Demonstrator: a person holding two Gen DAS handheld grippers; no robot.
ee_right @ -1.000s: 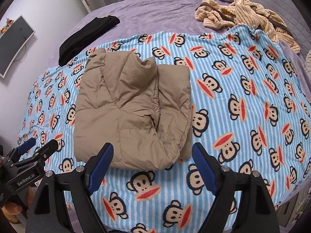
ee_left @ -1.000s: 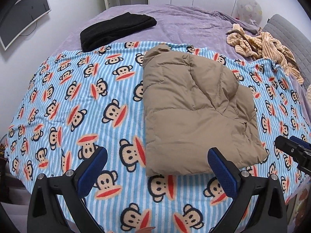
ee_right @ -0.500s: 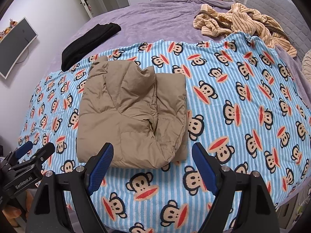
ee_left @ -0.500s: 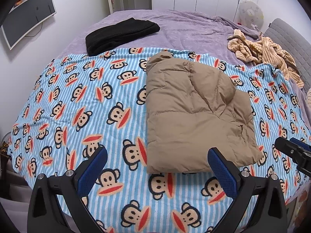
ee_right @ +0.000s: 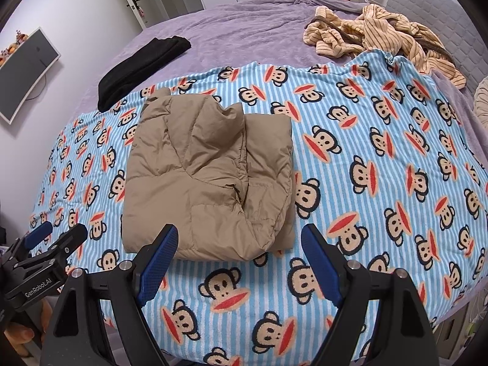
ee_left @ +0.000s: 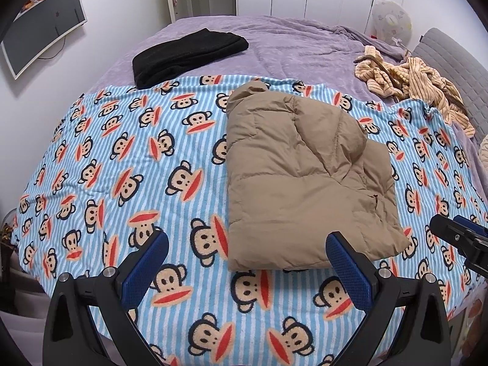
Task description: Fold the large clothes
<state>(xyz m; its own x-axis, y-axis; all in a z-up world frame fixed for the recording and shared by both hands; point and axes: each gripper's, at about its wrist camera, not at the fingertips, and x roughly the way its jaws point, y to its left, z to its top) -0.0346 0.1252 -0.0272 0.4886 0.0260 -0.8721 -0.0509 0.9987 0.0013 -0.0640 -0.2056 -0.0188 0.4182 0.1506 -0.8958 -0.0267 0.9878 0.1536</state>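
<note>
The tan puffer jacket (ee_left: 305,183) lies folded into a rough rectangle on the monkey-print blanket (ee_left: 122,167) atop the bed. Everything below is rel. to that jacket.

Both my claws hang just off its near edge, neither touching it. My left claw (ee_left: 247,262) is wide, nothing btwn the pads, and sits off the jacket's near-left corner, so the bundle lies ahead and to the right of it. My right claw (ee_right: 239,253) is also wide and empty, off the near-right corner, jacket straight ahead and a bit left. Long axis runs away from me, near edge to far edge. Right claw looks nearer, I reckon: its left pad overlaps the near hem in its own view.

Right wrist view shows the loose open flap and layered edges on the jacket's right side; left wrist view shows the clean left edge instead. Beyond the jacket: a black garment (ee_left: 189,55) far left, a striped beige garment (ee_right: 381,36) far right.
</note>
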